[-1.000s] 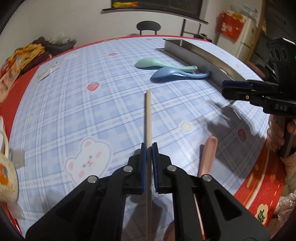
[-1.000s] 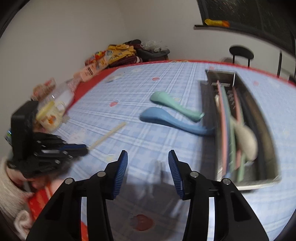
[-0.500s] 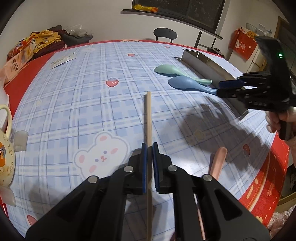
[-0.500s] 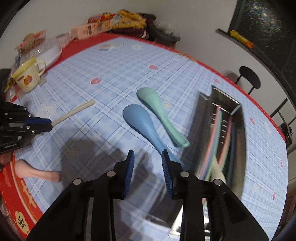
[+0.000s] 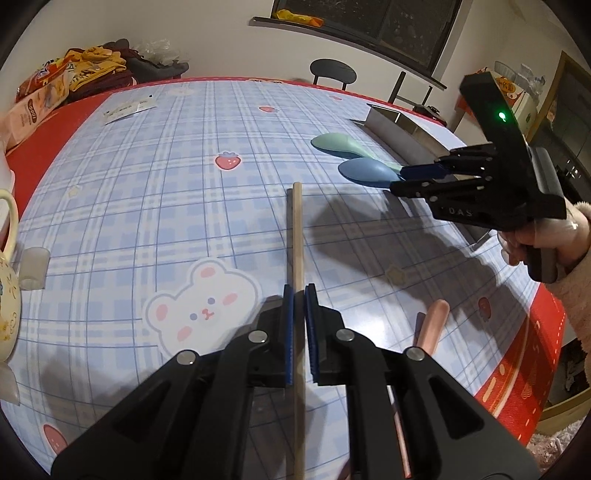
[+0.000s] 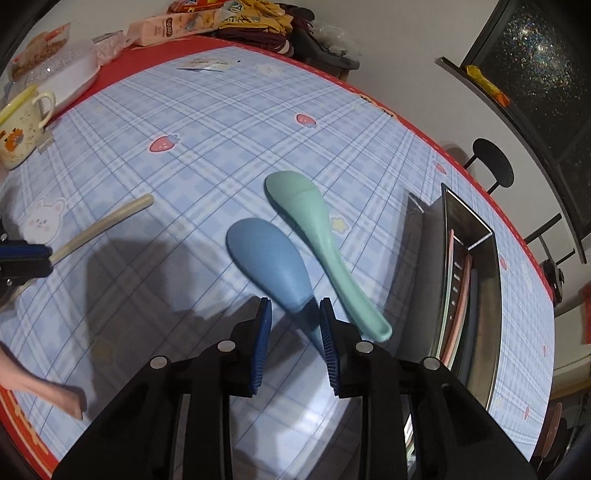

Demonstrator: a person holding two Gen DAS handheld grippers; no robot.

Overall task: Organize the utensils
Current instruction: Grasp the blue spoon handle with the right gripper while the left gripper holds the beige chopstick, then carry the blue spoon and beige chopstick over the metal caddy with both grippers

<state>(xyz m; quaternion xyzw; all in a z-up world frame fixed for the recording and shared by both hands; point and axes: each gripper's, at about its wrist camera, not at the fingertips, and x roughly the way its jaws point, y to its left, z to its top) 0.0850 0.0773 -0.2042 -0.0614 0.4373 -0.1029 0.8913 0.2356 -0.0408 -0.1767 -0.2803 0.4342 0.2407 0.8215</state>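
My left gripper (image 5: 299, 291) is shut on a pale wooden stick (image 5: 297, 229) that points away over the checked tablecloth. My right gripper (image 6: 294, 303) hangs low over the blue spoon (image 6: 269, 258). Its jaws are narrowed and stand on either side of the spoon's handle. The right pad is close to the handle, and a gap shows at the left pad. A green spoon (image 6: 314, 229) lies just beyond the blue one. The long metal tray (image 6: 476, 258) to the right holds several utensils. A pink handle (image 5: 432, 325) lies near the table's front edge.
A cream mug (image 6: 18, 129) stands at the left edge with a white lidded dish (image 6: 66, 70) behind it. Snack packets and clothes (image 6: 207, 22) are piled at the far side. A paper slip (image 5: 127, 109) lies on the cloth. A hand and sleeve (image 5: 561, 243) hold the right gripper.
My right gripper has swung in over the table and come down on the blue spoon's handle, its jaws narrowing. The left gripper kept the stick and rolled slightly.
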